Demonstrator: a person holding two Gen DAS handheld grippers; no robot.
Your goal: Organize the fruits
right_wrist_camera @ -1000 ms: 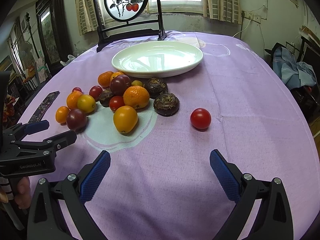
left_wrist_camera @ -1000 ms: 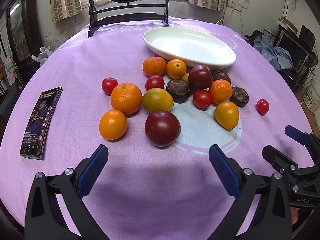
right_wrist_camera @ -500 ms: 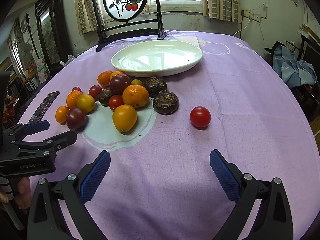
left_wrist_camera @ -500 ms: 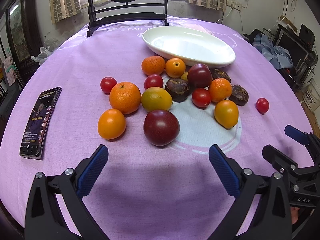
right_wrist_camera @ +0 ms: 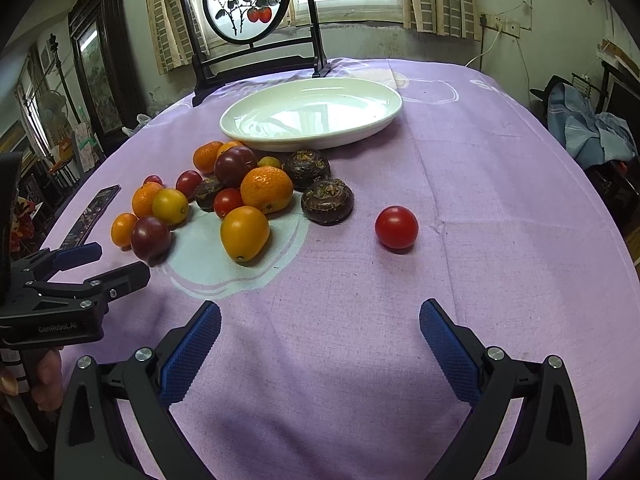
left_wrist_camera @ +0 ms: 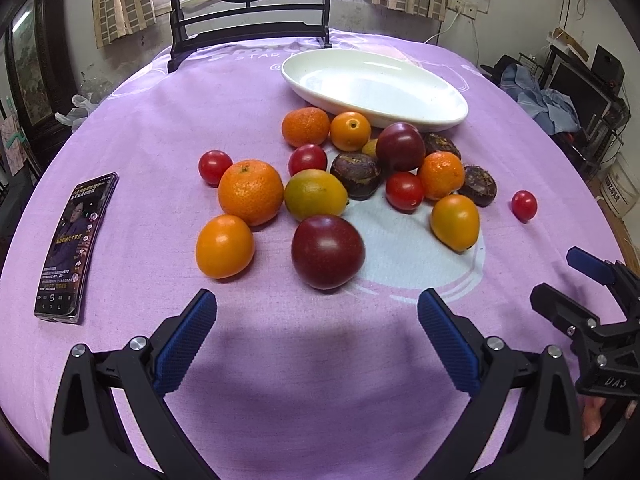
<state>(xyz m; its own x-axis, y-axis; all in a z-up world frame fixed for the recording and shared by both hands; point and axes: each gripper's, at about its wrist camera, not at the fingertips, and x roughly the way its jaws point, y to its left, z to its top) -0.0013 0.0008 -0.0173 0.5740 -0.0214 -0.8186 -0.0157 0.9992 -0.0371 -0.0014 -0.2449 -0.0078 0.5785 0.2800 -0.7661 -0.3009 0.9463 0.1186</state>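
Table [left_wrist_camera: 160, 120] is round with a purple woven cloth; its near edge is cut off behind the gripper frames in both views. A white print patch on the cloth sits under part of the fruit.
Screen [right_wrist_camera: 248, 4]: dark frame, round painted panel. Its top is cropped in the left wrist view.
Plate [left_wrist_camera: 448, 120]: one, white, glossy, oval, shallow, nothing in it. It sits at the far side, just behind the fruit pile.
Phone [left_wrist_camera: 76, 248]: one, flat, screen lit, well left of the fruit. The text on it is too small to read.
Fruit sits in a loose cluster mid-table, touching or nearly so. Counted from the left wrist view:
- plums: 2, dark red and smooth. One is nearest [left_wrist_camera: 327, 251], one is by the plate [left_wrist_camera: 400, 146].
- oranges, dimpled skin: 3, the biggest [left_wrist_camera: 251, 192] on the left.
- smooth orange-yellow fruit: about 5. One small yellow one [left_wrist_camera: 370, 147] is mostly hidden behind the far plum, so that count is soft.
- brown rough bulbs: 3. One [left_wrist_camera: 440, 144] is half hidden.
- cherry tomatoes: 4. One stray [right_wrist_camera: 396, 227] lies apart on the right.
Left gripper [left_wrist_camera: 317, 316]: blue ribbed pads spread wide, holding nothing, just short of the near plum.
Right gripper [right_wrist_camera: 320, 326]: also spread wide and holding nothing, over bare cloth, with the stray tomato ahead.
Each gripper shows in the other's view only partly, cut by the frame edge. A bit of hand [right_wrist_camera: 44, 376] shows on the left handle.
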